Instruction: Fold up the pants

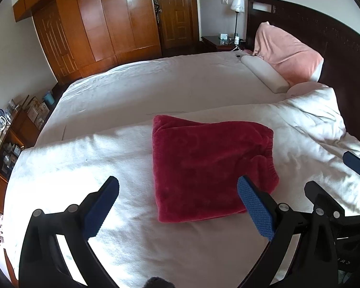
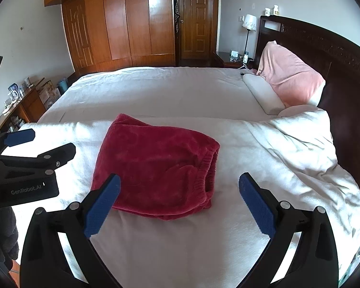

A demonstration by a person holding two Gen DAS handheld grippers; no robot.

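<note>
Two grippers, both spread wide with nothing between the blue pads. We see the left gripper (image 1: 178, 200) low in the left wrist view and the right gripper (image 2: 180, 200) low in the right wrist view, each hovering short of the cloth.

The dark red plush fleece pants (image 1: 211, 165) sit centre frame on the white quilted duvet (image 1: 84, 168), already a compact, roughly square bundle. We judge the folding mostly done; what's left looks like a tidy-up or a last press.

Orientation: the elastic waistband (image 2: 207, 172) faces the right of the frame, toward the dark wooden headboard (image 2: 336, 55). The closed folded edge is on the left side. The long axis is hard to call since the bundle is near square. In the right wrist view it runs slightly longer from lower left to upper right.

If we do another fold:
- pinch both near corners at once, one gripper per corner
- go deep enough to catch all layers; fleece is thick and the top layer alone would slide off
- lift low and carry over evenly so the stack doesn't skew
- watch the waistband end, it bulges and could spring open

The salmon pink pillow (image 1: 285, 50) at upper right is well apart from the bundle.
</note>
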